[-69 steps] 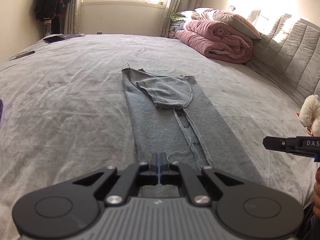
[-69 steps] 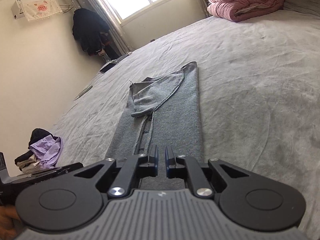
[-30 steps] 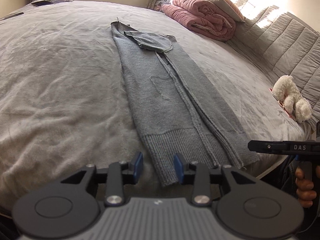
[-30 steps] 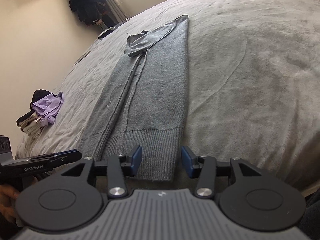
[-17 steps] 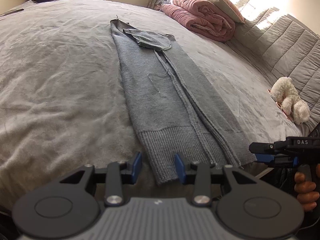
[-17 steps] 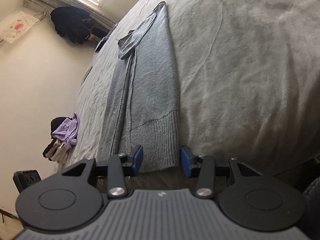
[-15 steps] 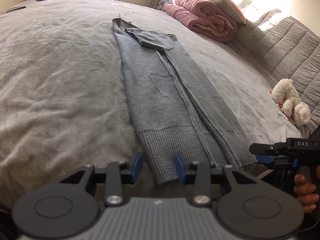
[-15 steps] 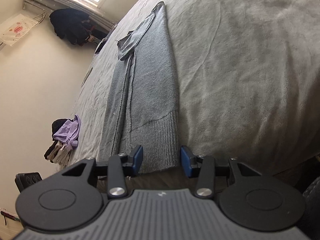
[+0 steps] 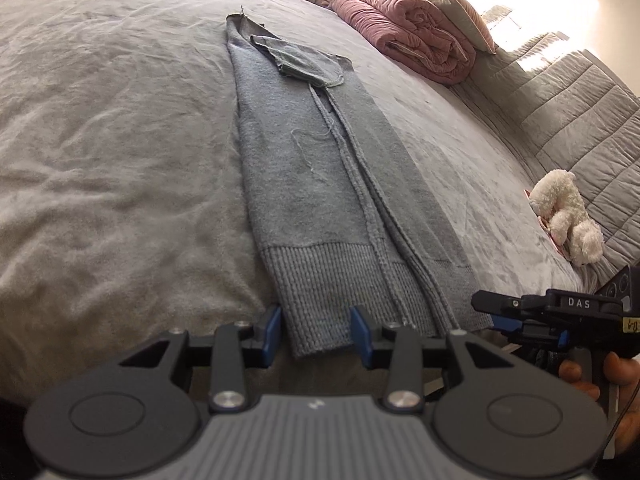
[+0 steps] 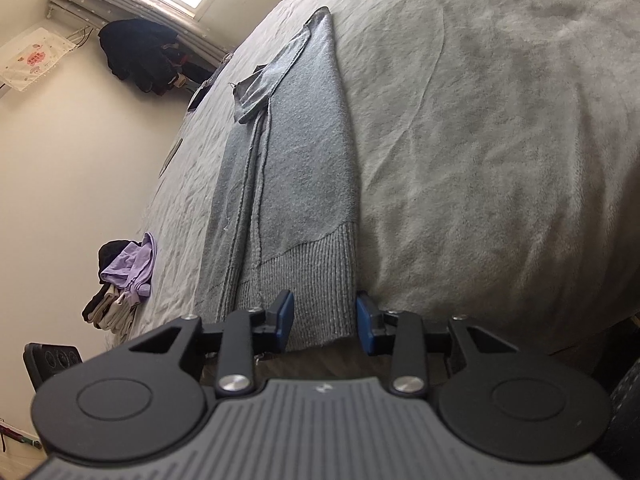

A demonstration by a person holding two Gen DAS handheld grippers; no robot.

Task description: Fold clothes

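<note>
A long grey knitted cardigan (image 9: 320,184) lies folded lengthwise on the grey bed (image 9: 100,140), with its ribbed hem (image 9: 340,292) at the near edge. My left gripper (image 9: 316,336) stands open at the hem's left corner, the cloth between its blue pads (image 9: 273,330) without being pinched. In the right wrist view the cardigan (image 10: 304,152) runs away from my right gripper (image 10: 325,318). That gripper's jaws are closing around the hem's right corner (image 10: 320,280), and the pads (image 10: 285,314) do not visibly press on it. The right gripper (image 9: 496,312) also shows at the hem's right end, with a hand (image 9: 580,376) on it.
A rolled pink quilt (image 9: 412,40) and pillows lie at the head of the bed by a padded headboard (image 9: 580,112). A white plush toy (image 9: 568,216) sits on the right. A clothes pile with a lilac garment (image 10: 124,276) lies left; dark clothes (image 10: 140,56) hang by the window.
Both grippers drew back from the cardigan's middle to its hem and went from shut to open. In the last second the right gripper rolled and its jaws narrowed; the left hardly moved.
</note>
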